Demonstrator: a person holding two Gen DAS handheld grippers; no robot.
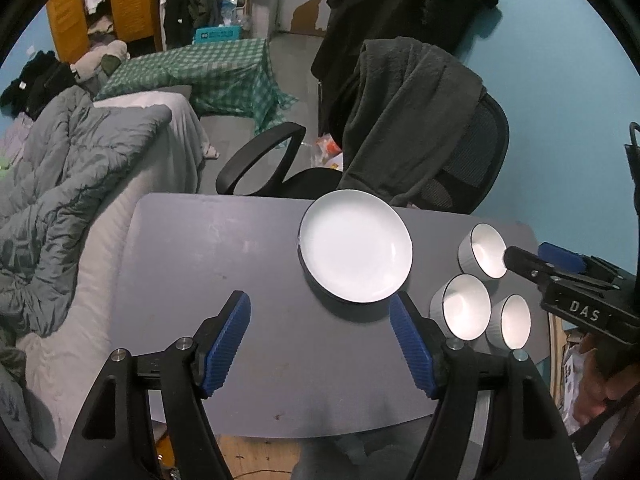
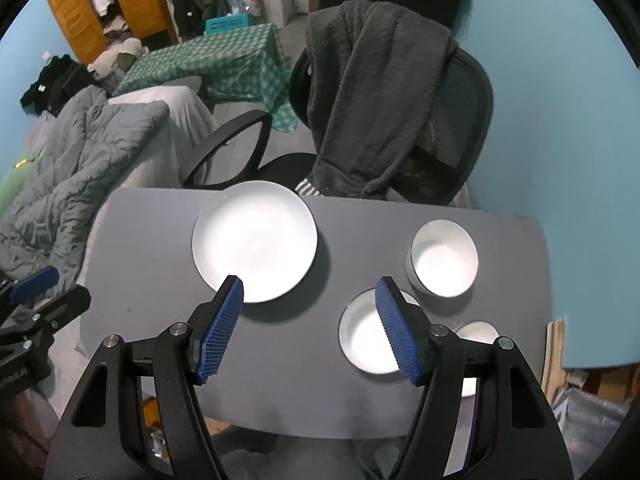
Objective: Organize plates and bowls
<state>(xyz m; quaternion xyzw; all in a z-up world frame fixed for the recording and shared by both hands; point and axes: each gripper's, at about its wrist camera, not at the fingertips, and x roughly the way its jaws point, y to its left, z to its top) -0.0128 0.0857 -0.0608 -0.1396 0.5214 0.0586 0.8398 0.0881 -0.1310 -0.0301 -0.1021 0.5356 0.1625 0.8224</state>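
- White plate (image 1: 355,246) lay at the far edge of the grey table (image 1: 240,264); three bowls (image 2: 444,258) clustered apart at its right end, unstacked.
- Both claws hung open and empty above the table: left claw (image 1: 320,344), right claw (image 2: 308,330).
- Risk, as I judged it: the plate sat close to the far edge, so a push could tip it toward the chair (image 2: 452,120).
- Only the right wrist view showed all bowl interiors clearly; only the left showed the plate's chipped-looking left rim.
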